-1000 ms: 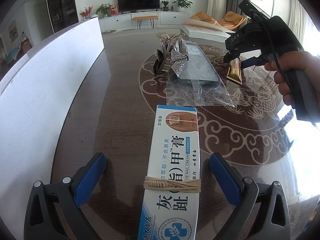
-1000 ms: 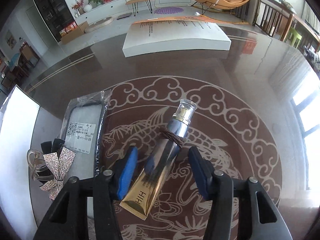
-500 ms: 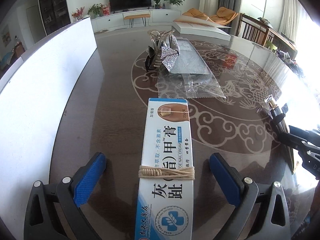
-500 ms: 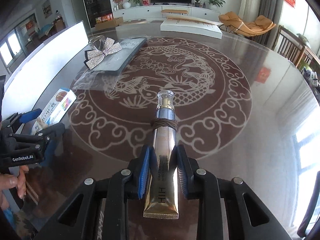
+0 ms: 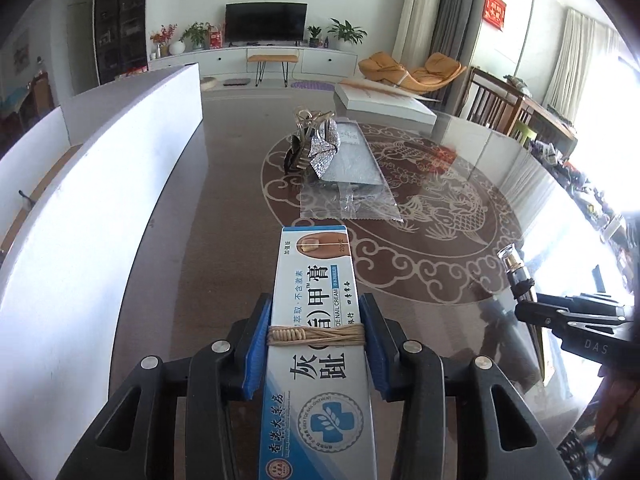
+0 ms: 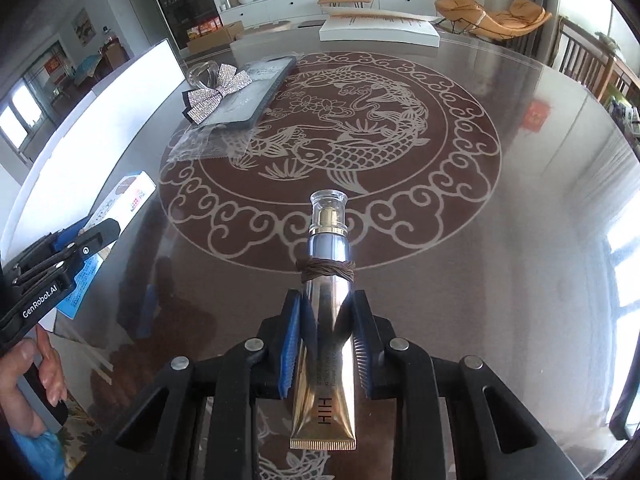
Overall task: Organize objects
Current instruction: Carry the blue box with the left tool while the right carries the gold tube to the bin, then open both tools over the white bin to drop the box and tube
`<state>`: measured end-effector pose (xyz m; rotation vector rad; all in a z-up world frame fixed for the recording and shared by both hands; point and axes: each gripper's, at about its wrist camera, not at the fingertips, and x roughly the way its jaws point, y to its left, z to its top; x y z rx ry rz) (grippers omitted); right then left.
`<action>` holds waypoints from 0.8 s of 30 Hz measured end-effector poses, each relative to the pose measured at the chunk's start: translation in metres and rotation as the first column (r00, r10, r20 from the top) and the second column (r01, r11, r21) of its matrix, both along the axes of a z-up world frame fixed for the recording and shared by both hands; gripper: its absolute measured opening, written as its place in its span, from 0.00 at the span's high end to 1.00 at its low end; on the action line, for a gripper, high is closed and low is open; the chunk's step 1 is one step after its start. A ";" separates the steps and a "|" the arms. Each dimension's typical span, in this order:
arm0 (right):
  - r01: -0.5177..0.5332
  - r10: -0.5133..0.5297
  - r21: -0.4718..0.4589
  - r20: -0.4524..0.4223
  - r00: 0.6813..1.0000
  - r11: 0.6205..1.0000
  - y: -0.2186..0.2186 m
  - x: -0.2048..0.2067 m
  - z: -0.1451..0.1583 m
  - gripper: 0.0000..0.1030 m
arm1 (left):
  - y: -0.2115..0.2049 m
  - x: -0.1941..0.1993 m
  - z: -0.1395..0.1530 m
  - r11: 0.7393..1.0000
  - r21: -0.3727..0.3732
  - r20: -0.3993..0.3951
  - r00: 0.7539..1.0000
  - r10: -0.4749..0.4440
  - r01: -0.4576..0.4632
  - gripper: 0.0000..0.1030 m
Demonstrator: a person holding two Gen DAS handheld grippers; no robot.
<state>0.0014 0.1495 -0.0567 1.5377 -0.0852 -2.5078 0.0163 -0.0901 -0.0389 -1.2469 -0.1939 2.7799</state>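
The left hand-held gripper (image 5: 316, 346) is clamped on a white-and-blue nail cream box (image 5: 318, 344), whose long axis runs straight ahead along the fingers, string wound round its middle. The right hand-held gripper (image 6: 325, 346) pinches a gold tube (image 6: 326, 336) likewise, clear cap forward. Both sit near the tabletop's (image 6: 520, 240) near edge; a rhinestone bow clip (image 5: 318, 148) on a packet (image 5: 352, 164) lies ahead toward the left edge, nearer the left one.

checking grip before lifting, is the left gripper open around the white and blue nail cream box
No, the left gripper has both blue pads pressed against the white and blue nail cream box.
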 end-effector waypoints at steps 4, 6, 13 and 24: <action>-0.030 0.026 -0.100 -0.048 0.999 0.994 -0.023 0.020 0.026 0.75 | -0.021 0.038 0.040 0.997 0.064 -0.093 0.995 0.042 -0.036 0.59; -0.081 0.070 -0.136 -0.084 0.994 0.987 -0.046 0.020 0.046 0.75 | -0.040 0.048 0.065 0.994 0.085 -0.139 0.987 0.075 -0.063 0.59; -0.310 0.253 -0.265 -0.229 0.940 0.913 -0.165 0.007 0.135 0.75 | -0.155 0.067 0.136 0.963 0.101 -0.252 0.930 0.269 -0.252 0.58; -0.507 0.475 -0.245 -0.178 0.862 0.827 -0.351 -0.012 0.115 0.37 | -0.275 0.054 0.061 0.846 -0.078 -0.008 0.849 0.528 -0.527 0.29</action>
